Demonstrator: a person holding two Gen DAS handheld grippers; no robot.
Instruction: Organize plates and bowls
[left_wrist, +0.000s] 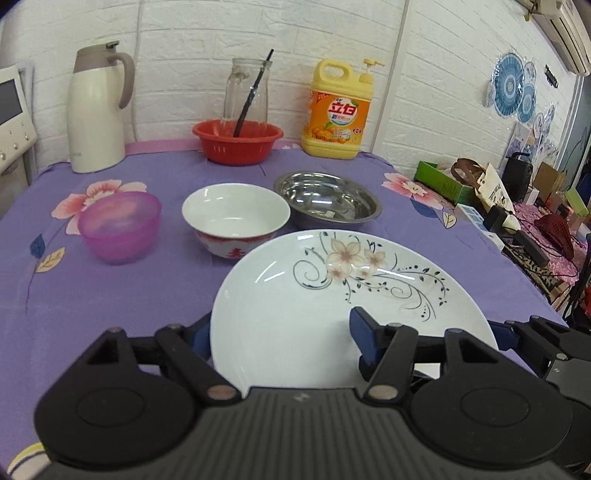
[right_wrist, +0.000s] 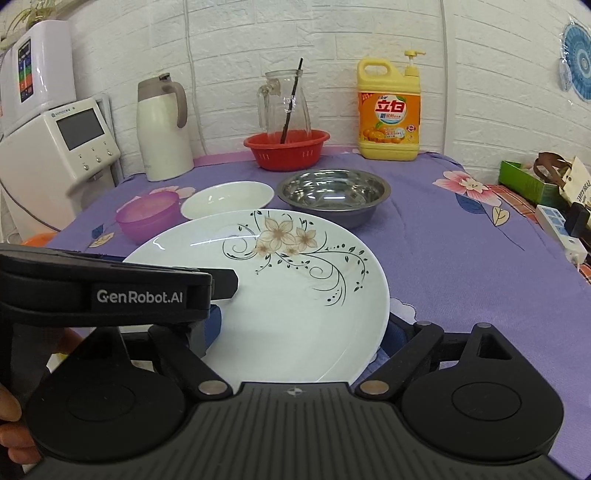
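Observation:
A white plate with a brown flower print (left_wrist: 332, 295) (right_wrist: 295, 280) hangs tilted above the purple tablecloth (left_wrist: 110, 295), held from both sides. My left gripper (left_wrist: 282, 328) is shut on its left part, one blue pad on the plate's face and the other under the rim. My right gripper (right_wrist: 303, 325) grips the right part in the same way. The left gripper's finger (right_wrist: 223, 282) lies on the plate in the right wrist view. Behind the plate stand a white bowl with red trim (left_wrist: 235, 218) (right_wrist: 227, 199), a steel bowl (left_wrist: 327, 201) (right_wrist: 334, 192) and a purple plastic bowl (left_wrist: 120, 225) (right_wrist: 147, 214).
Along the back wall stand a cream thermos jug (left_wrist: 98, 110), a red basket (left_wrist: 237, 142) holding a glass pitcher (left_wrist: 245, 96), and a yellow detergent bottle (left_wrist: 338, 110). A white appliance (right_wrist: 66, 147) is at the left. Cluttered boxes (left_wrist: 443, 181) lie past the table's right edge.

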